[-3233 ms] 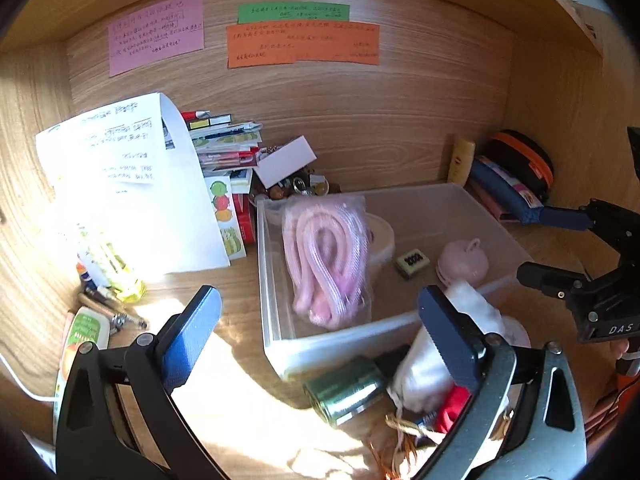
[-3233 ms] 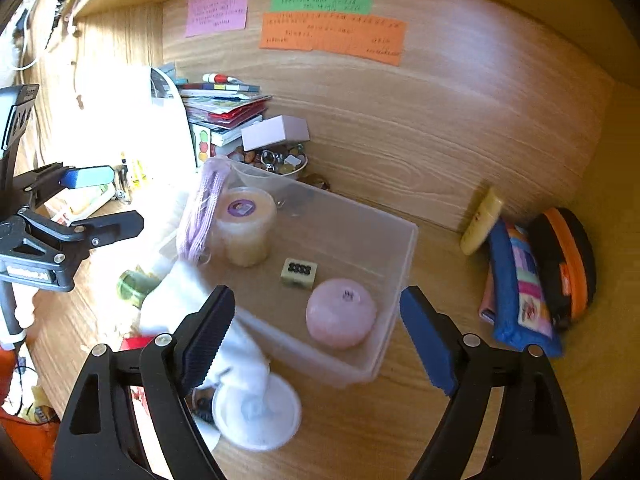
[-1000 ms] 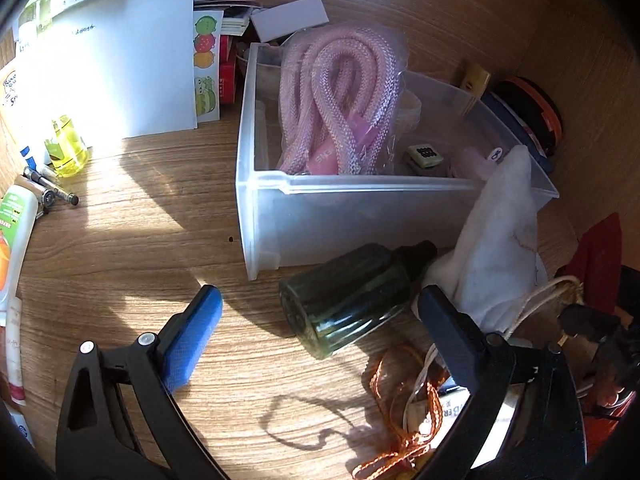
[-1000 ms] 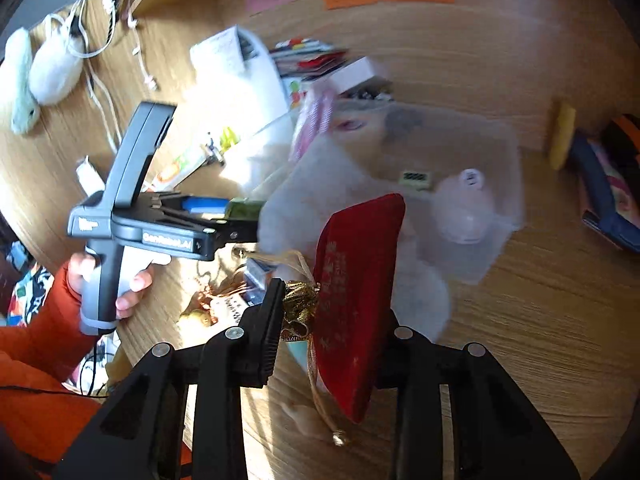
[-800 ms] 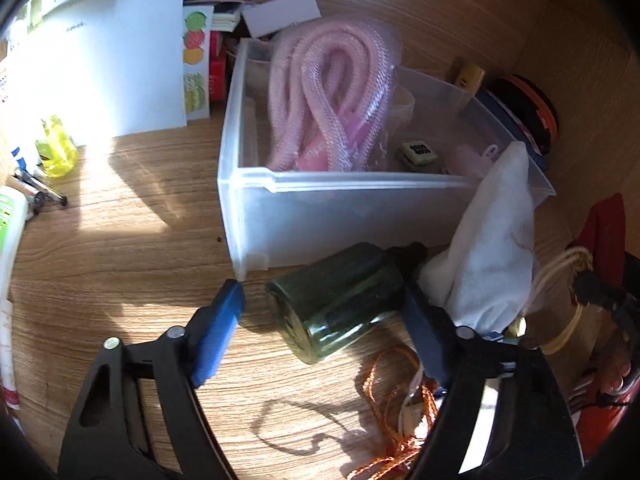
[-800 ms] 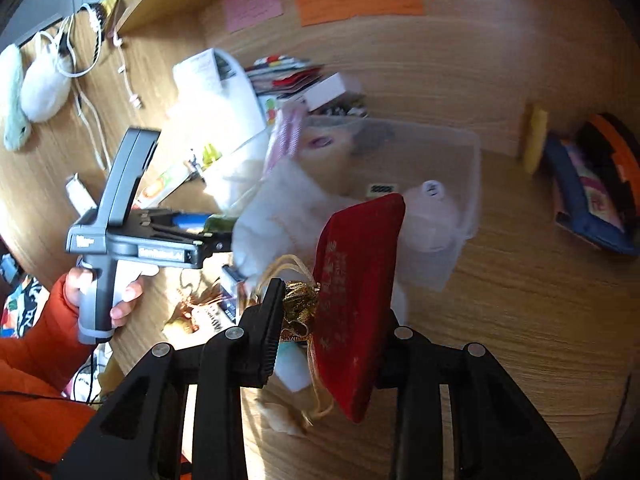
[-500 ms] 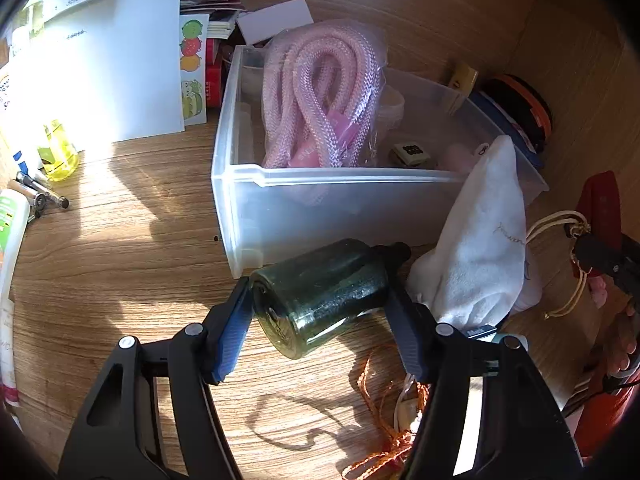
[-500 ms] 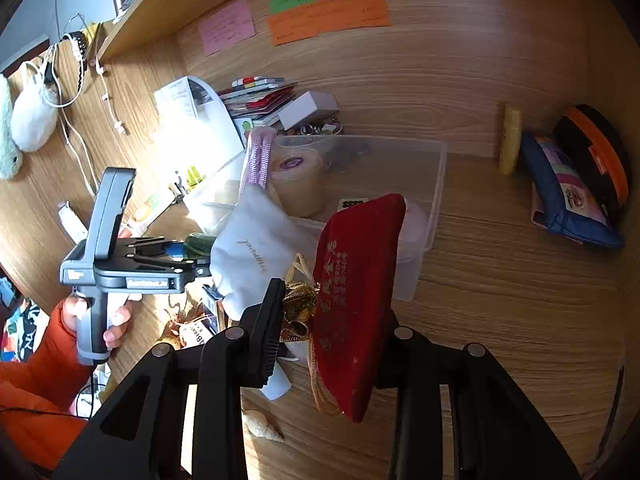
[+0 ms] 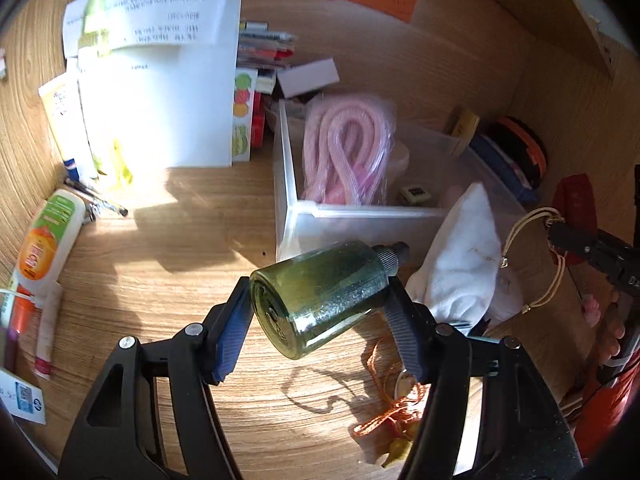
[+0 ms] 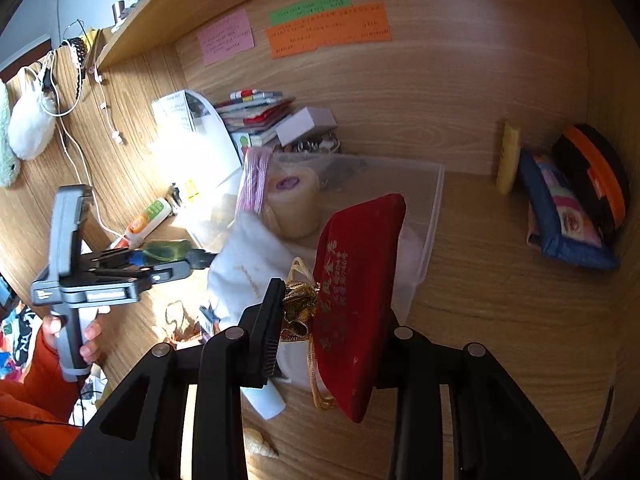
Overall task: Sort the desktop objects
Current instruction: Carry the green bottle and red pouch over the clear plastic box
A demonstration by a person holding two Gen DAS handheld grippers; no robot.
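Bottle and pouch both lifted off the desk.
Left gripper (image 9: 320,308), earlier spread, now pinches the dark green glass bottle (image 9: 320,296); right gripper (image 10: 332,320) still clamps the red velvet drawstring pouch (image 10: 356,292).

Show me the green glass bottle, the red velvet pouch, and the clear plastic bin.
Green glass bottle (image 9: 320,292): left wrist view, middle of its side.
Red velvet pouch (image 10: 356,292): right wrist view, centre of its face.
Clear plastic bin (image 9: 372,214): left wrist view, near rim.
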